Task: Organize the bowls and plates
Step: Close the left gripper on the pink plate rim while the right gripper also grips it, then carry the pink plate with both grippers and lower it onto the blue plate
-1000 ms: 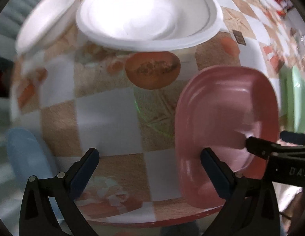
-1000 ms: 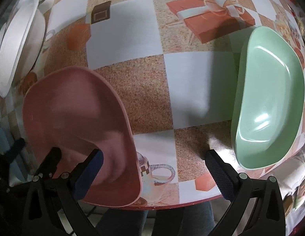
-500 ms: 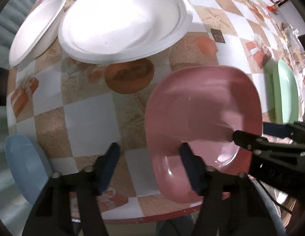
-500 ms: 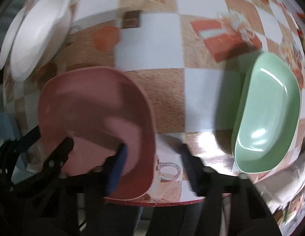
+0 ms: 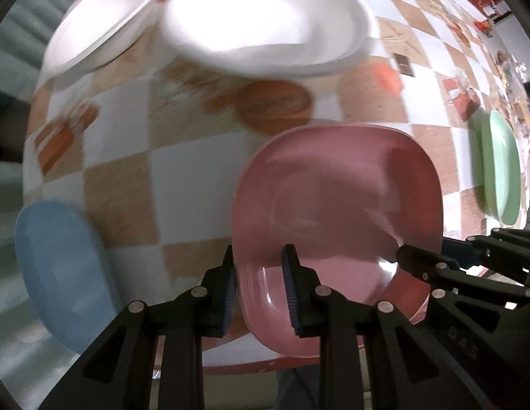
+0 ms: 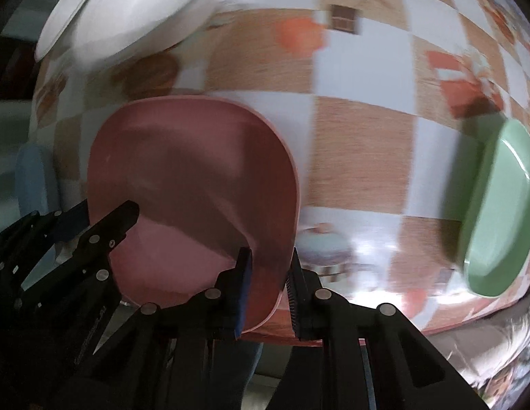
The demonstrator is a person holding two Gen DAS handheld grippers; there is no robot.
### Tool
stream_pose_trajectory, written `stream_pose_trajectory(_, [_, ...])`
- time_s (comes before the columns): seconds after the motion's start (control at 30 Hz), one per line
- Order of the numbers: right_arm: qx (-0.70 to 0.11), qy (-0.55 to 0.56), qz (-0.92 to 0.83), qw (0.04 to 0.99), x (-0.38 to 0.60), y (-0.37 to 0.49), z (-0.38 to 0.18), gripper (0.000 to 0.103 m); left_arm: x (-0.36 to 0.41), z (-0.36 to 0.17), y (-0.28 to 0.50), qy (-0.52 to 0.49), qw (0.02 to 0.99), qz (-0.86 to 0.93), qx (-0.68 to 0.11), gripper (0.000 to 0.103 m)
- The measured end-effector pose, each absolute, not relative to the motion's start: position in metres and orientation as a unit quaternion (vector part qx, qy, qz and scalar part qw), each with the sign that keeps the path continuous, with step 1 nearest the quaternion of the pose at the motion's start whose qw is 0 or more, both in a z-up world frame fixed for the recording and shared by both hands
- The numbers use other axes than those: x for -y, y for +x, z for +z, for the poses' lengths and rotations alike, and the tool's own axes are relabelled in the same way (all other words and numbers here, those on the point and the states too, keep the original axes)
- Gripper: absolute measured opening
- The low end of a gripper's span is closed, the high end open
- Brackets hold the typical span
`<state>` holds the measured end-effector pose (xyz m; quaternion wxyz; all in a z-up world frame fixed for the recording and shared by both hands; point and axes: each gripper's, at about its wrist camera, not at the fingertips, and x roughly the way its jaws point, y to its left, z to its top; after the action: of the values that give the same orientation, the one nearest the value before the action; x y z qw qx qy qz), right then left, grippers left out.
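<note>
Left wrist view: checkered tablecloth [image 5: 121, 157] spread wide under everything, near edge curving just below the fingers. Two white plates [image 5: 265, 20] overlapping at the far side, well beyond the grip; green bowl [image 5: 500, 171] off to the right near the table's right rim; blue bowl [image 5: 59, 266] to the left at the near edge. Pink bowl [image 5: 336, 218], the piece in hand, right at the fingertips, close to the near table edge. Left gripper [image 5: 259, 285], jaws just closed, clenched on the pink bowl's left rim; right gripper [image 6: 270, 288], jaws likewise just closed, clamped on the opposite rim, one pad inside, one outside. Judged step: two-handed pick-up of the pink bowl, probably bound for nesting with another bowl. Next move calls for a level, matched lift, both grips held firm. Open room in the middle squares between pink and green bowls; little margin toward the near edge.
</note>
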<state>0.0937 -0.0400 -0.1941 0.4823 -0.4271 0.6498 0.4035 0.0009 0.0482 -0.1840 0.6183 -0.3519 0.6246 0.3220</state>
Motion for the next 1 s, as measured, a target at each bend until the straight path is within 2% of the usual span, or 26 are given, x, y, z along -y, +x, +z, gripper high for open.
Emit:
stream_pose_trajectory(0.27, [-0.642, -0.446, 0.431, 0.451, 0.015, 0.051, -0.186, 0.022, -0.054, -0.186, -0.020, -0.358, 0.605, 0.346, -0.622, 0.028])
stream_pose_trajectory(0.5, [-0.654, -0.435, 0.428, 0.448, 0.039, 0.054, -0.188, 0.022, -0.032, -0.197, -0.032, -0.352, 0.607, 0.352, -0.620, 0.028])
stream_pose_trajectory(0.77, [-0.650, -0.432, 0.438, 0.447, 0.049, 0.075, -0.174, 0.022, -0.025, -0.163, -0.033, -0.335, 0.620, 0.367, -0.607, 0.028])
stream_pose_trajectory(1.0, [-0.637, -0.435, 0.464, 0.436, 0.006, 0.059, -0.123, 0.022, -0.017, -0.129, -0.051, -0.327, 0.621, 0.403, -0.587, 0.028])
